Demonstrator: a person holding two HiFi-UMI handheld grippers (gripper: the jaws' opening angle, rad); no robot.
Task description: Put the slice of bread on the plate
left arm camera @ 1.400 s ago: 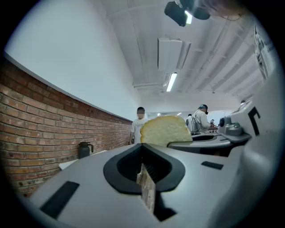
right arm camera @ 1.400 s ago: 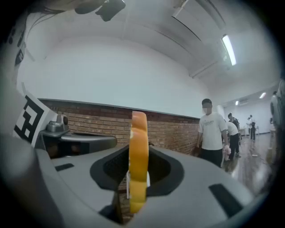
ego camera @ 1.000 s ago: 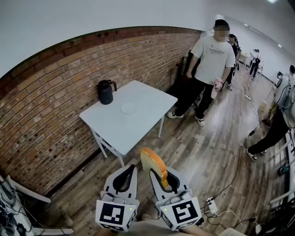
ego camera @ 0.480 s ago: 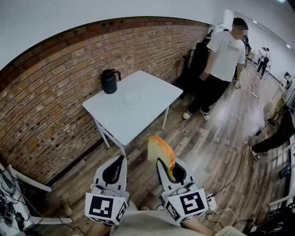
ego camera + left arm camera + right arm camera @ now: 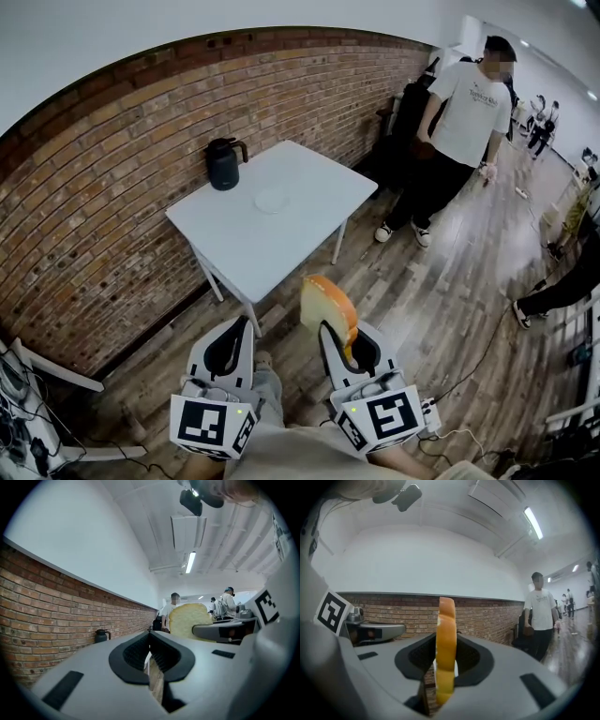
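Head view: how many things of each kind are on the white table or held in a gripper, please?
Black kettle: 1
White plate: 1
Slice of bread: 1
Total: 3

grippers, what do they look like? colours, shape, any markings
The left gripper and right gripper match: light grey plastic bodies, each with two curved jaws lined with ribbed black pads. At the back each bears a white cube with black square markers, the left cube and the right cube.
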